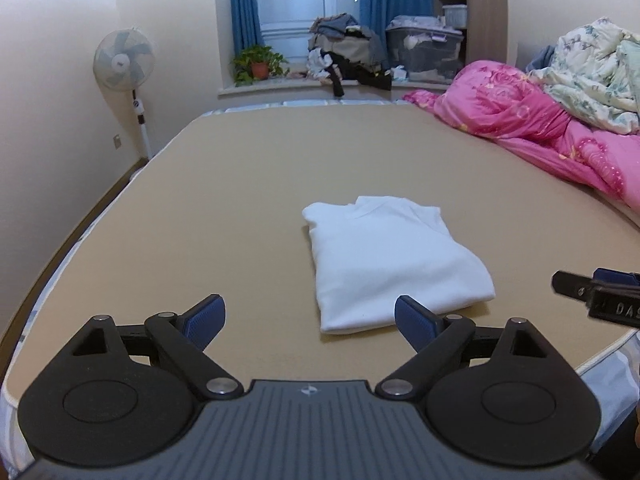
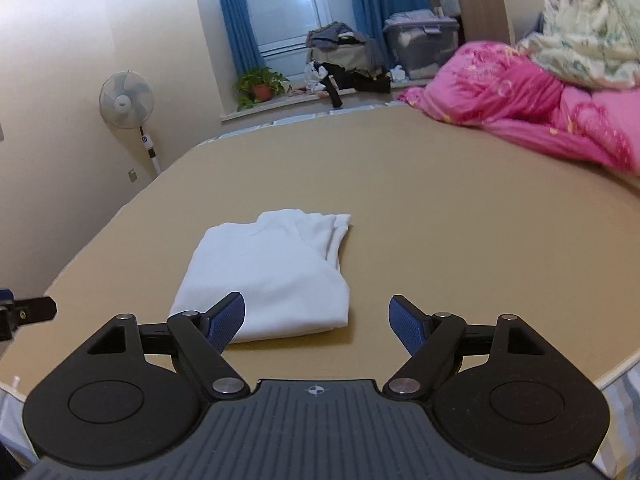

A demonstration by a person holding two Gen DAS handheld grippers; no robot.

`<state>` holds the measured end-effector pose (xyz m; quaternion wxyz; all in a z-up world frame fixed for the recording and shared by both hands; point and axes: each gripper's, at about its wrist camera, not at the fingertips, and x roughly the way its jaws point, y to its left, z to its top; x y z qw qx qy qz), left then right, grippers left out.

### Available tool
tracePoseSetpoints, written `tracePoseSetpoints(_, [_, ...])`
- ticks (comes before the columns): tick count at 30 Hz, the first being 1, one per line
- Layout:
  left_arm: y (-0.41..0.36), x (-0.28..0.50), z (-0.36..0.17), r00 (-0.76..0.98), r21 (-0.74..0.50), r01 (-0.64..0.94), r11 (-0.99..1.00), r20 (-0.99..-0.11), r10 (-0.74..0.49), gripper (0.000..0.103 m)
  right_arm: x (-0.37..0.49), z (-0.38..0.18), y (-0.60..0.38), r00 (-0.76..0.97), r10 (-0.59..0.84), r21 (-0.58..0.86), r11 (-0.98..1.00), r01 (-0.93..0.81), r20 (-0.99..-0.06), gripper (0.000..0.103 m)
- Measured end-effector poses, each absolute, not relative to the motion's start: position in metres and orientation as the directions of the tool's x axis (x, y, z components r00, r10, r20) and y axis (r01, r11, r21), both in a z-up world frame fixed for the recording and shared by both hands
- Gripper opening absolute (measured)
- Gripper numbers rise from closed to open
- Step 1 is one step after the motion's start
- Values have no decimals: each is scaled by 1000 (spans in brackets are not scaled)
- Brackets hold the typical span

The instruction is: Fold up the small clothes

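A white garment [image 1: 384, 260] lies folded into a neat rectangle on the tan bed [image 1: 240, 184]. It also shows in the right wrist view [image 2: 276, 276]. My left gripper [image 1: 308, 320] is open and empty, just short of the garment's near left corner. My right gripper [image 2: 318, 320] is open and empty, just short of the garment's near right corner. Part of the right gripper [image 1: 596, 296] shows at the right edge of the left wrist view. Part of the left gripper [image 2: 24, 312] shows at the left edge of the right wrist view.
A pink quilt [image 1: 532, 124] and a floral duvet [image 1: 592, 76] are heaped at the bed's far right. A standing fan [image 1: 124, 60] is by the left wall. A potted plant [image 1: 260, 66], a clothes pile [image 1: 348, 52] and a storage bin [image 1: 424, 48] line the window ledge.
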<state>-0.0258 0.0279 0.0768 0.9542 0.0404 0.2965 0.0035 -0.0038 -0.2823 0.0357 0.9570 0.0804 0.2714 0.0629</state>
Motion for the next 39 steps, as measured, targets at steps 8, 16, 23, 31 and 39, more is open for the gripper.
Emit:
tracePoseSetpoints(8, [21,-5,25,831,-21,-58,998,-554,37,91,9,24,-260,821,134,118,990,-82,-556,83])
tracePoseSetpoints(16, [4,8,12,805,16,-6,1000,-593,14,94,21,13,-237,824,113,24,992,-120,-555,89])
tracePoseSetpoints(23, [5,20,3,790,-18,-36,999,-613,18,97,36,4,-225,803,152,56,988,-146,-576,89])
tracePoseSetpoints(31, [5,22,2,777,-39,-39,998,-630,5,97,33,6,-221,810,165,43,984,-170,-563,89])
tracePoseSetpoints(39, [5,17,3,794,-37,-20,999,-608,-7,102,29,9,-221,814,171,51,984,-172,-554,89])
